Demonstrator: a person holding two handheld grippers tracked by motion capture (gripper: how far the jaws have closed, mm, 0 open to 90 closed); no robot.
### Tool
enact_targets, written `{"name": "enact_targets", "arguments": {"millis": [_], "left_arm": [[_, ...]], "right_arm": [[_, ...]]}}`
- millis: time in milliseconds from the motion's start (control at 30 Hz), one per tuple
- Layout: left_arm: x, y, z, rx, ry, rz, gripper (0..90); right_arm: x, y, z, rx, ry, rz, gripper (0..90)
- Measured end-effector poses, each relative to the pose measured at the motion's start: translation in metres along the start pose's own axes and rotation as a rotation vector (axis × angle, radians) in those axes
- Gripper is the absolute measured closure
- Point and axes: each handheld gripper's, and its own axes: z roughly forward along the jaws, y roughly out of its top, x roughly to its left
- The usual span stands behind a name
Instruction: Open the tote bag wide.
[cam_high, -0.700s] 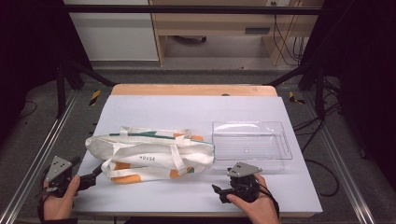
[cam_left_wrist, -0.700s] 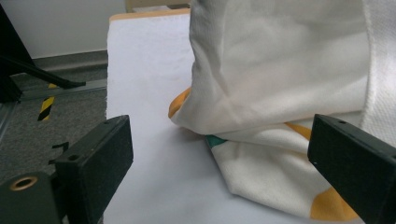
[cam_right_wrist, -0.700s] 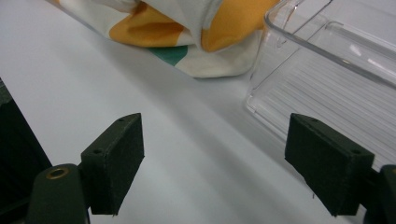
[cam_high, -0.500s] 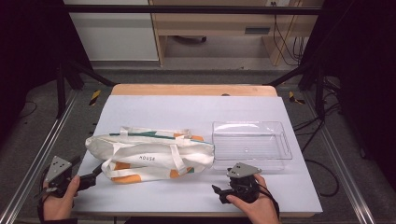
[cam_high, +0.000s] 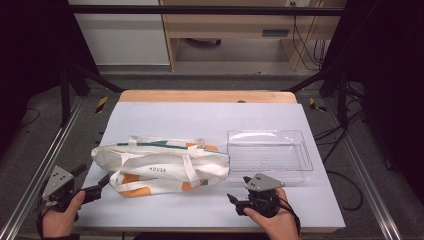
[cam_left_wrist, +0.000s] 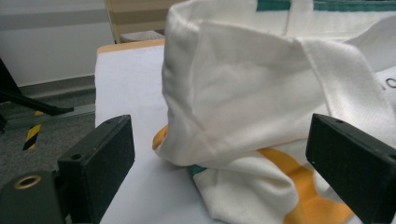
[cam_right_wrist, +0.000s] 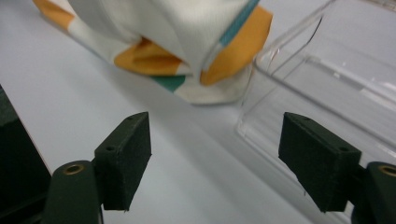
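A cream tote bag (cam_high: 160, 167) with orange and green patches lies flat on the white table (cam_high: 210, 120), left of middle. My left gripper (cam_high: 92, 181) sits at the table's front left corner, held by a hand, and points at the bag's left end. In the left gripper view its jaws stand open (cam_left_wrist: 219, 140) on either side of the bag's end (cam_left_wrist: 243, 93), and the pads do not touch the cloth. My right gripper (cam_high: 239, 190) rests near the front edge, open (cam_right_wrist: 215, 135), aimed at the gap between the bag's corner (cam_right_wrist: 187, 46) and a clear plastic tray (cam_right_wrist: 336, 79).
The clear tray (cam_high: 270, 155) stands empty just right of the bag. A wooden strip (cam_high: 205, 96) borders the table's far edge. Metal frame rails (cam_high: 45, 165) run along both sides, and cables (cam_high: 340, 130) lie on the floor at the right.
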Motion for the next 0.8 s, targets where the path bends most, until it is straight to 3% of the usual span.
{"name": "enact_targets", "arguments": {"millis": [100,133,167,200,233,333,367,533,567,700,800], "left_arm": [[-0.003,0.022,-0.001,-0.010,-0.028,0.032,9.2],[-0.003,0.022,-0.001,-0.010,-0.028,0.032,9.5],[-0.005,0.036,0.000,-0.008,-0.034,0.064,9.6],[-0.005,0.036,0.000,-0.008,-0.034,0.064,9.6],[-0.007,0.049,0.001,-0.008,-0.040,0.086,9.8],[-0.008,0.063,0.002,-0.006,-0.051,0.112,10.5],[-0.009,0.076,0.003,0.002,-0.062,0.141,11.1],[-0.012,0.100,0.008,0.023,-0.084,0.195,13.2],[-0.013,0.110,0.011,0.029,-0.096,0.213,13.7],[-0.014,0.126,0.020,0.054,-0.118,0.243,15.9],[-0.014,0.132,0.024,0.059,-0.123,0.256,18.1]], "right_arm": [[0.006,0.014,-0.006,-0.055,0.001,-0.032,29.2],[0.007,0.018,-0.007,-0.073,-0.009,-0.033,30.5],[0.007,0.023,-0.009,-0.099,-0.005,-0.040,31.7],[0.007,0.023,-0.009,-0.099,-0.005,-0.040,31.7],[0.007,0.034,-0.012,-0.122,0.006,-0.042,31.9],[0.008,0.049,-0.015,-0.154,0.000,-0.048,33.4],[0.009,0.055,-0.015,-0.162,0.005,-0.051,34.0],[0.014,0.074,-0.010,-0.181,0.042,-0.069,35.2],[0.017,0.084,-0.005,-0.178,0.068,-0.073,33.4],[0.023,0.104,0.007,-0.147,0.105,-0.096,30.1],[0.025,0.113,0.010,-0.148,0.101,-0.107,30.9]]}}
